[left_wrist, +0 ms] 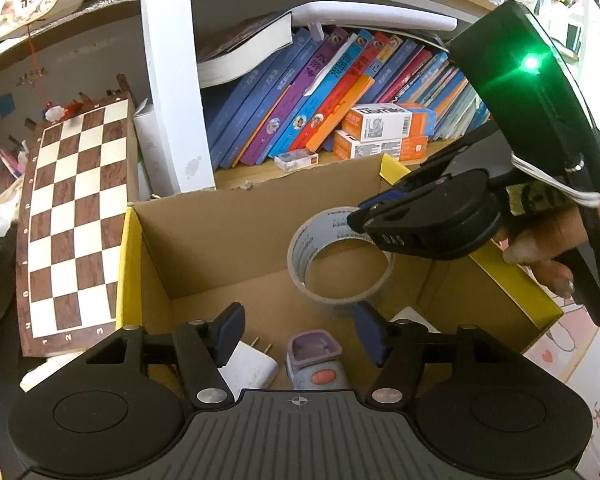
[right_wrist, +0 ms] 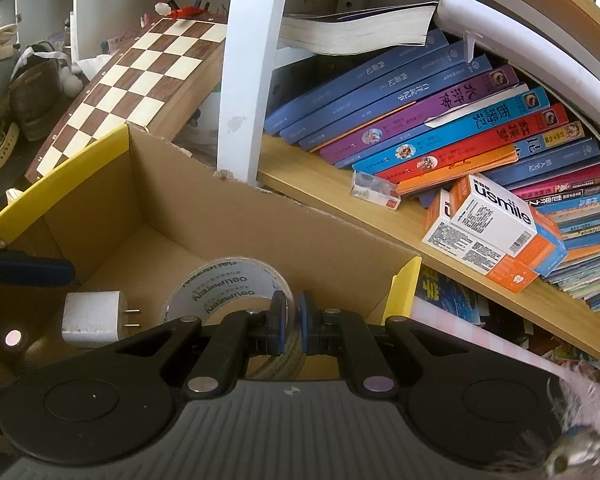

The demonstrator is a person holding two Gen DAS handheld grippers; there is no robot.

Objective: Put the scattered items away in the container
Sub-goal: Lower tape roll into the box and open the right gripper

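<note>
Clear tape roll (right_wrist: 228,284) in right tool (right_wrist: 293,312)

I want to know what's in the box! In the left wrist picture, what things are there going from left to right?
White charger → purple and grey toy → roll of tape, which the right gripper holds by its rim, fingers shut on it.

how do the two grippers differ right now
The right gripper is shut on the tape roll, pinching its wall and holding it on edge inside the cardboard box. The left gripper is open and holds nothing, hovering over the white charger and a small grey toy on the box floor. Both are black with blue pads and sit over the same box.
</note>
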